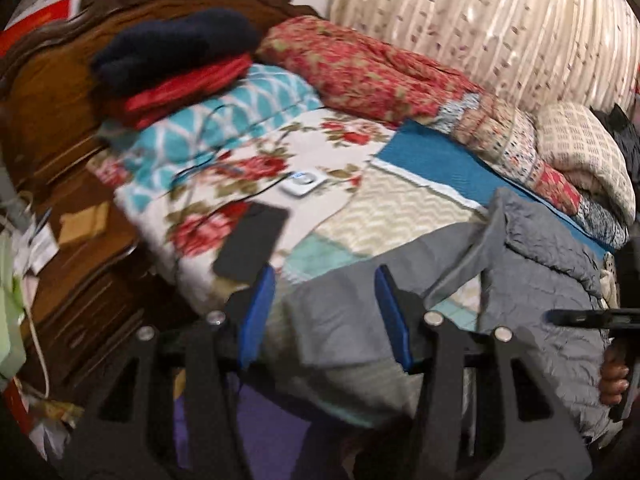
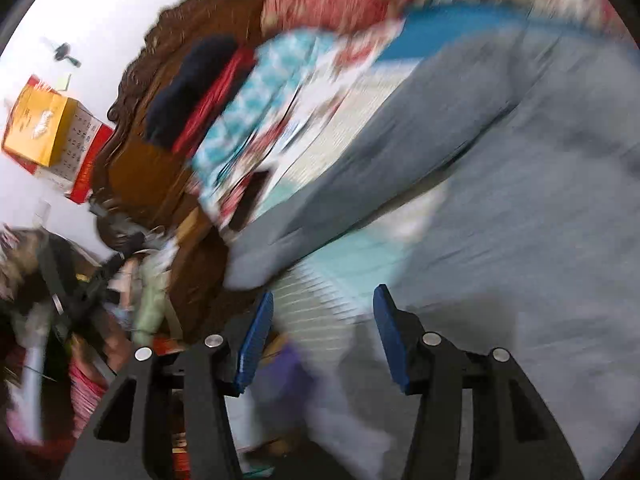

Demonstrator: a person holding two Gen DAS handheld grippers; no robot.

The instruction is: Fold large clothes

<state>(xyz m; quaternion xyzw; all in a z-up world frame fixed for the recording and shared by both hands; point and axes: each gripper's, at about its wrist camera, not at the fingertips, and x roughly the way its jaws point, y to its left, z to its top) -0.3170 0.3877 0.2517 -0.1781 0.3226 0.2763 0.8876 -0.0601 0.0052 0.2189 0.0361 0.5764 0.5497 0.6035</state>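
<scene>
A large grey garment (image 1: 532,276) lies spread on the patchwork bedcover (image 1: 400,208), one sleeve reaching left toward the bed's edge. My left gripper (image 1: 326,280) is open, its blue pads (image 1: 258,312) on either side of the grey sleeve end, just above it. The right gripper shows at the right edge of the left wrist view (image 1: 588,318), held in a hand. In the blurred right wrist view the right gripper (image 2: 324,304) is open over the bedcover, with the grey garment (image 2: 520,208) ahead and to the right.
A black phone (image 1: 252,242), a white device (image 1: 302,182) and a black cable lie on the floral part of the bedcover. Folded dark blue and red clothes (image 1: 176,60) and rolled quilts (image 1: 372,72) sit at the head. A carved wooden headboard (image 1: 44,112) and cluttered nightstand stand at left.
</scene>
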